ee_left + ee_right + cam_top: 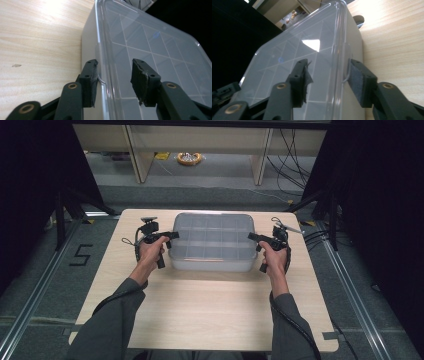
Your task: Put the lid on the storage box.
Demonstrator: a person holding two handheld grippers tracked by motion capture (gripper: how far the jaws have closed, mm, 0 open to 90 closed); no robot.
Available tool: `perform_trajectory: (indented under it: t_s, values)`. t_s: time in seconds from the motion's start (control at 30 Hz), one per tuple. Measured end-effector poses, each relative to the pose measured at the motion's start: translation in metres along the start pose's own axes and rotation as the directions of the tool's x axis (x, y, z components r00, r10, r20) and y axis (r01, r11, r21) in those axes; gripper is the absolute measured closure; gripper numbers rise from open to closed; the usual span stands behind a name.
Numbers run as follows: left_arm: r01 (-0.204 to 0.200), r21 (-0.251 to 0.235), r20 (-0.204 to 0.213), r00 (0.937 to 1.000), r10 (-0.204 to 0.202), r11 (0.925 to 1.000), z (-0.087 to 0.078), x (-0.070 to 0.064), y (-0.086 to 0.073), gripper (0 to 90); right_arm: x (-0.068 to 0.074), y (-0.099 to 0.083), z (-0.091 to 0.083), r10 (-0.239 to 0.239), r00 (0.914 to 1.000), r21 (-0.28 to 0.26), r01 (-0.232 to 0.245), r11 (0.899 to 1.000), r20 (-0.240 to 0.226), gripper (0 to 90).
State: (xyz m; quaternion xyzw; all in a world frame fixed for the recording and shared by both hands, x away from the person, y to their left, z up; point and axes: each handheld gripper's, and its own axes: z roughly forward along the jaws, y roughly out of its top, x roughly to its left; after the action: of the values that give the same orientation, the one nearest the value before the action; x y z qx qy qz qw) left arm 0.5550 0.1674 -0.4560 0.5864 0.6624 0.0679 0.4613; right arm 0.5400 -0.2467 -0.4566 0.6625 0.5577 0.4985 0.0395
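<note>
Left claw point(113, 75): jaws spread, straddling the side latch tab point(98, 62) of a clear compartment box point(212, 241); one pad touches the tab. Right claw point(329, 77): jaws spread, astride the opposite latch tab point(347, 62). Box: mid-tabletop point(210, 305), lid on. Risk: uneven squeezing or pulling could slip a pad off its tab, or skid the box sideways.

A lab recording bay: black curtains point(30, 195) flank the wooden table point(200, 305), floor rails point(30, 305) and cables point(292, 155) around it.
</note>
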Motion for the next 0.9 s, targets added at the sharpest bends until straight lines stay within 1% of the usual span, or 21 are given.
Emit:
perform_trajectory:
  t_s: [0.03,0.07,0.1,0.2,0.27,0.3,0.37,0.4,0.43,0.47,0.5,0.53,0.57,0.6,0.63,0.67,0.7,0.73,0.77,0.83,0.9]
  values:
    - [0.0,0.0,0.001,1.0,0.0,1.0,0.0,0.001,0.001,56.5,0.002,-0.001,0.0,0.017,0.9998,0.015,-0.017,1.0,-0.005,53.9]
    - [0.003,0.004,0.004,1.0,-0.003,1.0,0.0,0.001,0.001,56.6,0.002,-0.001,0.0,0.0,1.0,0.012,0.0,1.0,0.004,54.4]
    - [0.003,0.004,0.004,1.0,-0.003,1.0,0.0,0.001,0.001,56.5,0.002,-0.001,0.0,0.0,1.0,0.012,0.0,1.0,0.004,54.4]
    - [-0.022,0.006,-0.002,0.9998,0.022,0.9997,-0.001,0.0,0.0,55.8,0.004,-0.001,0.002,-0.041,0.9987,0.028,0.04,0.999,0.031,54.8]
    - [-0.024,0.006,-0.003,0.9997,0.024,0.9997,0.0,0.0,0.0,55.8,0.006,-0.001,0.003,-0.035,0.9987,0.034,0.034,0.999,0.036,54.6]
    - [-0.03,0.0,-0.011,0.9995,0.03,0.9996,0.0,-0.002,0.0,55.5,0.008,-0.001,0.006,-0.08,0.9944,0.044,0.077,0.996,0.069,52.4]
    - [-0.039,-0.002,-0.017,0.9991,0.039,0.9992,0.0,-0.002,0.0,54.4,0.011,-0.001,0.007,-0.081,0.9935,0.048,0.078,0.996,0.079,51.5]
    - [-0.036,-0.009,-0.018,0.9992,0.036,0.9993,0.001,-0.002,0.0,54.4,0.012,-0.001,0.008,-0.103,0.9911,0.045,0.099,0.994,0.085,50.9]
    - [-0.026,-0.017,-0.022,0.9994,0.026,0.9995,0.002,-0.002,-0.001,54.4,0.013,-0.001,0.009,-0.097,0.9913,0.041,0.093,0.995,0.089,50.8]
    - [-0.025,-0.015,-0.022,0.9995,0.024,0.9996,0.002,-0.002,-0.001,54.5,0.013,0.0,0.009,-0.115,0.9898,0.037,0.112,0.993,0.085,50.7]
    - [-0.025,-0.017,-0.023,0.9994,0.024,0.9995,0.002,-0.002,-0.001,54.5,0.014,0.0,0.01,-0.119,0.9885,0.042,0.115,0.992,0.094,50.2]
    - [-0.023,-0.019,-0.022,0.9995,0.022,0.9996,0.002,-0.002,-0.001,54.4,0.009,0.002,0.012,-0.189,0.9777,0.04,0.186,0.982,0.092,49.4]
    - [-0.016,-0.021,-0.018,0.9997,0.016,0.9996,0.002,-0.002,0.0,54.4,0.01,0.003,0.013,-0.194,0.9763,0.03,0.192,0.981,0.095,49.2]
    - [-0.012,-0.029,-0.018,0.9998,0.012,0.9995,0.003,-0.003,0.0,54.7,0.01,0.005,0.014,-0.196,0.9746,0.038,0.193,0.98,0.108,49.2]
    - [-0.018,-0.032,-0.023,0.9996,0.018,0.9993,0.003,-0.003,0.0,54.7,0.017,0.004,0.014,-0.112,0.9872,0.06,0.105,0.993,0.114,49.2]
    - [-0.026,-0.027,-0.027,0.9993,0.025,0.9993,0.003,-0.003,0.0,54.3,0.015,0.005,0.015,-0.129,0.986,0.042,0.125,0.991,0.106,49.1]
    - [-0.026,-0.027,-0.027,0.9993,0.025,0.9993,0.003,-0.003,0.0,53.7,0.014,0.006,0.017,-0.141,0.9832,0.036,0.138,0.99,0.115,49.0]
    - [-0.026,-0.026,-0.025,0.9994,0.026,0.9993,0.004,-0.003,0.001,53.7,0.016,0.006,0.017,-0.111,0.9873,0.048,0.106,0.993,0.113,48.6]
    - [-0.028,-0.027,-0.02,0.9994,0.027,0.9993,0.004,-0.002,0.001,53.9,0.014,0.006,0.018,-0.137,0.9844,0.046,0.133,0.99,0.11,48.5]
    - [-0.037,-0.031,-0.019,0.9992,0.036,0.9988,0.005,0.0,0.0,53.8,0.013,0.007,0.019,-0.151,0.9829,0.035,0.148,0.988,0.106,48.6]
    - [-0.031,-0.037,-0.02,0.9993,0.03,0.9988,0.005,-0.002,-0.001,52.8,0.013,0.006,0.019,-0.15,0.9833,0.027,0.148,0.989,0.104,48.7]
